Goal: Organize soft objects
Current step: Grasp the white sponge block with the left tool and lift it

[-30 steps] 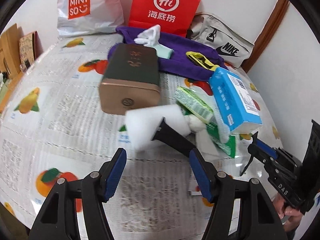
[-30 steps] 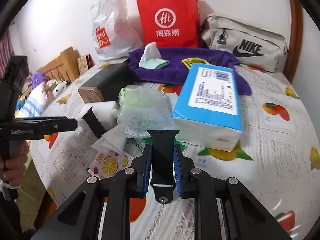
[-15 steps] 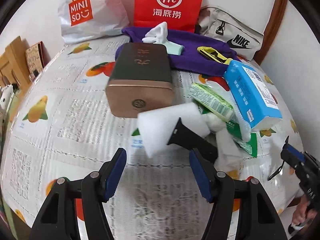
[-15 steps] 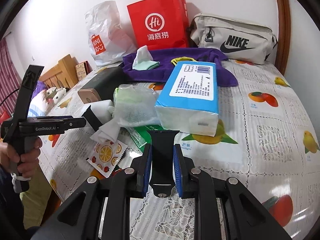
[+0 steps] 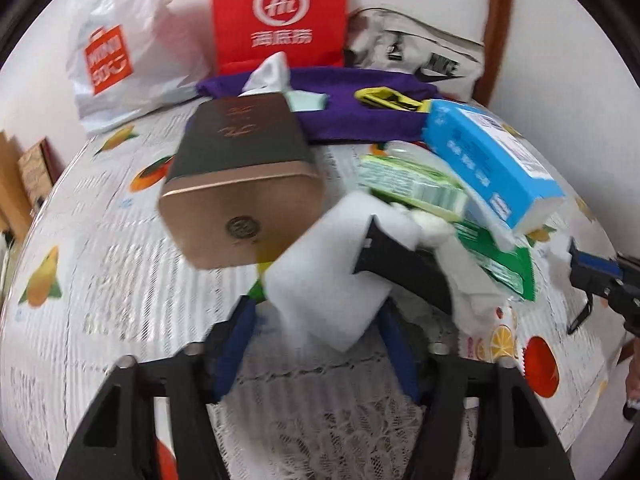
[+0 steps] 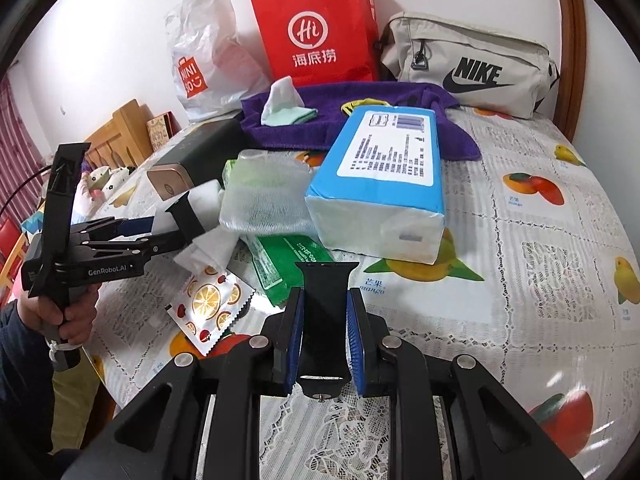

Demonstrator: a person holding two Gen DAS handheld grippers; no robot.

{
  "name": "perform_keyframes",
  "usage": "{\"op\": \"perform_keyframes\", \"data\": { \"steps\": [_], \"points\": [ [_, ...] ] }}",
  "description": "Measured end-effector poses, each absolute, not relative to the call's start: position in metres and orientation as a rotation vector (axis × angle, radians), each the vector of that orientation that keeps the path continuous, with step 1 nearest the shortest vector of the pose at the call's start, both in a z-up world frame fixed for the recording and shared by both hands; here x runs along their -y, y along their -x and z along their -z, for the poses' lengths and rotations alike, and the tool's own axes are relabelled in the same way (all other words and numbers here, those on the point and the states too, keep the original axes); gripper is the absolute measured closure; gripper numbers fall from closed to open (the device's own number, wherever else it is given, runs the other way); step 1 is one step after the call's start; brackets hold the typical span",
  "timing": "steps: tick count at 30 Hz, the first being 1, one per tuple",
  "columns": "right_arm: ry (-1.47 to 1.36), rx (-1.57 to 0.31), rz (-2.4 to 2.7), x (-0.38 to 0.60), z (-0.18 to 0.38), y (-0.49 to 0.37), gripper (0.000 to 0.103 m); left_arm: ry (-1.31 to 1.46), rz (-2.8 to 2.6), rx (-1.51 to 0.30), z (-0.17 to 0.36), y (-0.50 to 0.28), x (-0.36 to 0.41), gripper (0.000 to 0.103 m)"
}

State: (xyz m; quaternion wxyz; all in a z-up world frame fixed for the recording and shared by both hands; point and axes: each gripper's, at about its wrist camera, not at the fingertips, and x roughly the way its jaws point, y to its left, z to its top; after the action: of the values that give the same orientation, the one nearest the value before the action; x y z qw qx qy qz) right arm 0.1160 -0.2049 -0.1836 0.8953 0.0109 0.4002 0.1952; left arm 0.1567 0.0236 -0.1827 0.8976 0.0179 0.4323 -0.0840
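white foam sponge block (image 5: pixel 332 276): beside brown-ended dark box (image 5: pixel 240 184) on bench, now between left gripper (image 5: pixel 316 336) jaws, closing, nearer than before; pickup imminent. right gripper (image 6: pixel 322 336) jaws clamp black strap (image 6: pixel 326 308).

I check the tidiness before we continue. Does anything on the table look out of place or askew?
Yes. The blue tissue pack lies tilted, propped on the gauze packet and green pack. A black strap lies across the white sponge.
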Motion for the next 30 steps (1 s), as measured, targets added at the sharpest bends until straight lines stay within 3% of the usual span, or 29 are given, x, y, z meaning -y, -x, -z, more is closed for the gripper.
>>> {"op": "perform_keyframes", "data": {
  "steps": [6, 30],
  "points": [
    [-0.015, -0.849, -0.396, 0.203, 0.187, -0.116, 0.082, -0.025, 0.188, -0.872, 0.178, -0.152, -0.025, 0.058],
    [-0.035, -0.828, -0.337, 0.214, 0.171, -0.08, 0.082, 0.092, 0.044, -0.796, 0.135, -0.097, -0.071, 0.058]
  ]
}}
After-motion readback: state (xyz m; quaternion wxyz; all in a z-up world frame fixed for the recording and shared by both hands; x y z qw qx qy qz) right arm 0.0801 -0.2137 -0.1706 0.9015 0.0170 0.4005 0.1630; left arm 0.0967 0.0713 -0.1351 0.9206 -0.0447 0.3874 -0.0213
